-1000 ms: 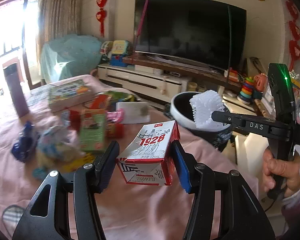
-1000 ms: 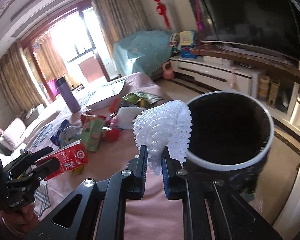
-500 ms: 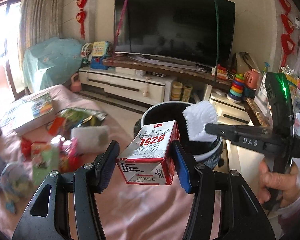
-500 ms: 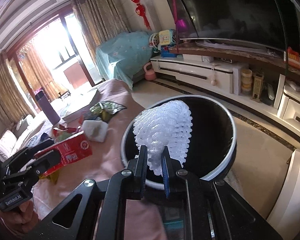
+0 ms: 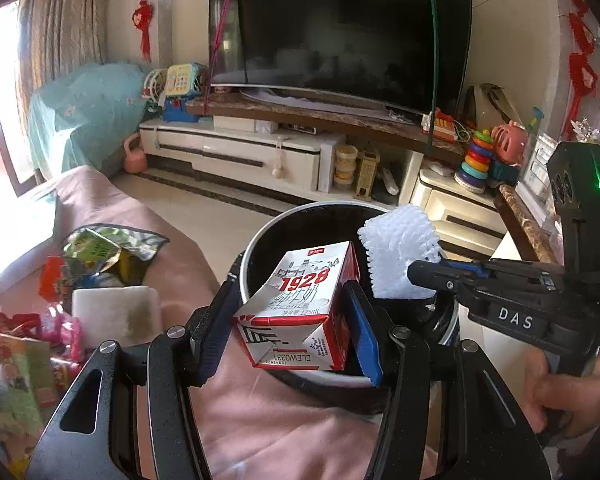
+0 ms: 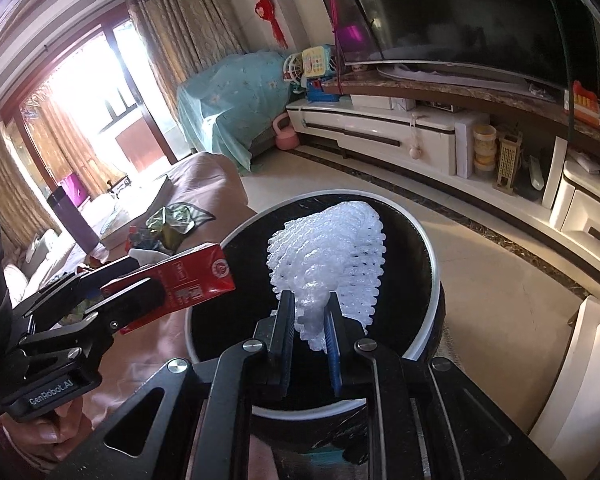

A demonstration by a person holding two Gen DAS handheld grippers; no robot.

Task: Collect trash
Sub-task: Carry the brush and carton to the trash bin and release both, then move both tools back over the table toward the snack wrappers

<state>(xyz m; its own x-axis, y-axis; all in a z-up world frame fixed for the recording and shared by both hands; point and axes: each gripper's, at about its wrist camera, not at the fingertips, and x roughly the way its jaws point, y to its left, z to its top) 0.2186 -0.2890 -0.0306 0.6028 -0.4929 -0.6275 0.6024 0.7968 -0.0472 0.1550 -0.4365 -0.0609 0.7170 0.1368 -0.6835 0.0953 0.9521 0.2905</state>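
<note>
- Living room: pink-covered surface (image 5: 260, 432) at left, black bin with a white rim (image 5: 256, 248) at its edge, television (image 5: 340, 28) behind.
- Left gripper (image 5: 288, 320): jaws clenched on a red-and-white milk carton (image 5: 300, 308), pads on its two side faces; the carton hangs over the near rim of the bin, apparently so that it falls inside once let go.
- Right gripper (image 6: 306, 320): jaws opening around a white foam fruit net (image 6: 328, 264), whose lower end lies between the pads and seems barely pinched now; the net stands over the black mouth of the bin (image 6: 428, 240), a placement that suggests a drop is under way.
- Both grippers converge on one container, which would let two pieces be shed in a single visit.
- Remaining litter: a torn green wrapper (image 5: 112, 248), a white pad (image 5: 116, 312) and mixed packets (image 5: 24, 360) lie well apart from the bin on the surface.
- Change from a second earlier: the bin then sat off to the side, partly beyond both loads, and the litter pile filled the left view; now it lies directly beneath net and carton, and the pile has slid to the margin. The right jaws gripped the net more tightly then.
</note>
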